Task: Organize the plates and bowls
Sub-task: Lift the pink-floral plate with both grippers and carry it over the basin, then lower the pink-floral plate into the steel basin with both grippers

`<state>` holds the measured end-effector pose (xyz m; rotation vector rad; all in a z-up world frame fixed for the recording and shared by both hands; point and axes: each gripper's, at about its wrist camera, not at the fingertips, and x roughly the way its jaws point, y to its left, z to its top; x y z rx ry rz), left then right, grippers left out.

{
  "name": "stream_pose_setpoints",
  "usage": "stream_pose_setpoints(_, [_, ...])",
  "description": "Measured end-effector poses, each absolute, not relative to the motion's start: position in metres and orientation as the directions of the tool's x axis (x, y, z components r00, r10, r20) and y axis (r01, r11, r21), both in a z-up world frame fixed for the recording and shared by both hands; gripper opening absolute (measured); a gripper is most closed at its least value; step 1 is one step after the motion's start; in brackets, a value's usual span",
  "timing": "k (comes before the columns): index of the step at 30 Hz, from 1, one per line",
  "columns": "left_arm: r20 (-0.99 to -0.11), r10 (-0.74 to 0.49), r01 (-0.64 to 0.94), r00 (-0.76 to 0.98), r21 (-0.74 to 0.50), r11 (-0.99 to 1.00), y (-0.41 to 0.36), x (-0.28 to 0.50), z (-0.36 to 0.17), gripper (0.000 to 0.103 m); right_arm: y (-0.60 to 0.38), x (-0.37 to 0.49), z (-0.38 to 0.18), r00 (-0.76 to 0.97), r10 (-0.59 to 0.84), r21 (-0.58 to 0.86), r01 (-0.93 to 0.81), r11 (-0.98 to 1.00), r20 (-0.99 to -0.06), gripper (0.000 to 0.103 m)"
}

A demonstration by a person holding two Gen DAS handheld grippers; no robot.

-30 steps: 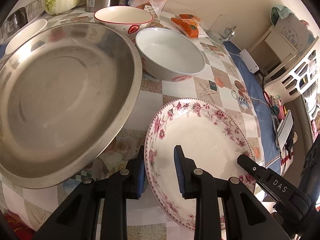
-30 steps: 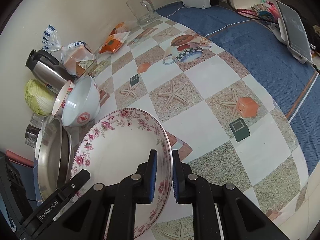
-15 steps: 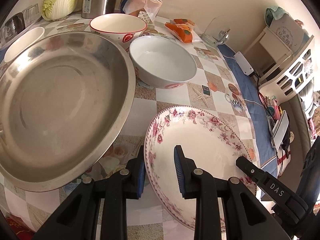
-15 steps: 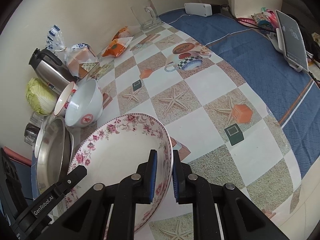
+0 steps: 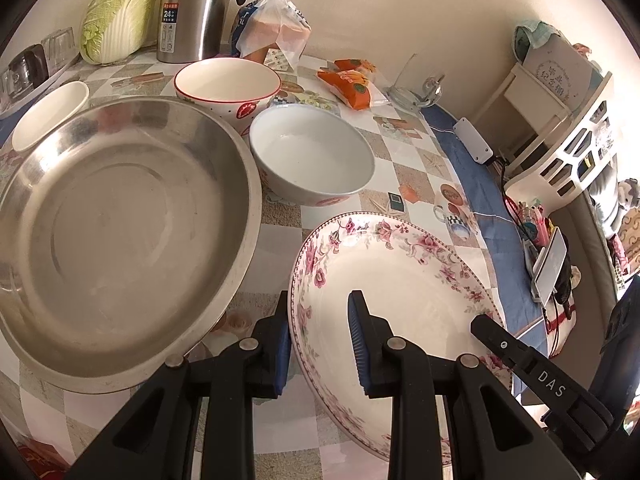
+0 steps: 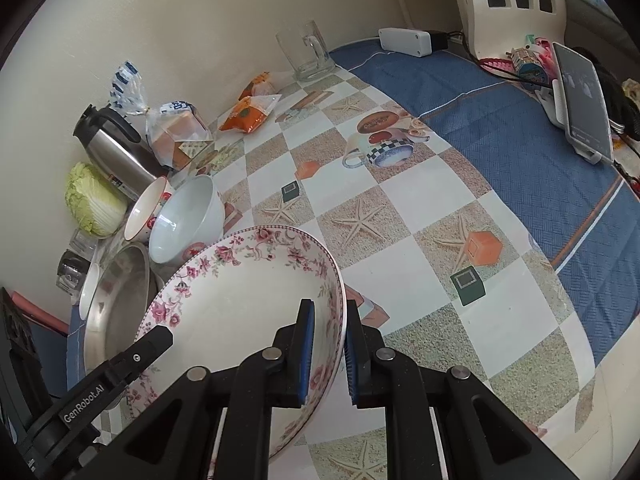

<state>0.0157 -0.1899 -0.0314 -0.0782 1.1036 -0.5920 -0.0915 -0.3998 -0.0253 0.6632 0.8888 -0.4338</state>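
Floral plate (image 5: 400, 280) rose and tilted off the bench (image 6: 420, 248).
Both grippers' fingers (image 5: 356, 332) clamped opposite rims; next, stacking it into the steel basin (image 5: 120, 236).

A home dining table: patterned oilcloth (image 6: 404, 280), steel flask (image 5: 196, 8), cabbage (image 5: 116, 12), bagged bread (image 5: 276, 28), bowls (image 5: 312, 160) and a phone (image 6: 582, 100) lying among household clutter
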Motion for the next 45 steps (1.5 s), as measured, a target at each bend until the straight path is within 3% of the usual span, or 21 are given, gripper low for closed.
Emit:
stream_pose_setpoints(23, [-0.767,-0.489,0.405,0.414,-0.326,0.854,-0.143,0.036,0.002,0.028,-0.356,-0.071,0.000,0.632,-0.067,0.366,0.529,0.766,-0.772,0.015])
stream_pose_setpoints(45, [-0.746,-0.440,0.232,0.500,-0.374,0.898,-0.042,0.081,0.008,0.028,-0.268,-0.004,0.000,0.622,0.042,0.359,0.395,0.846,-0.782,0.015])
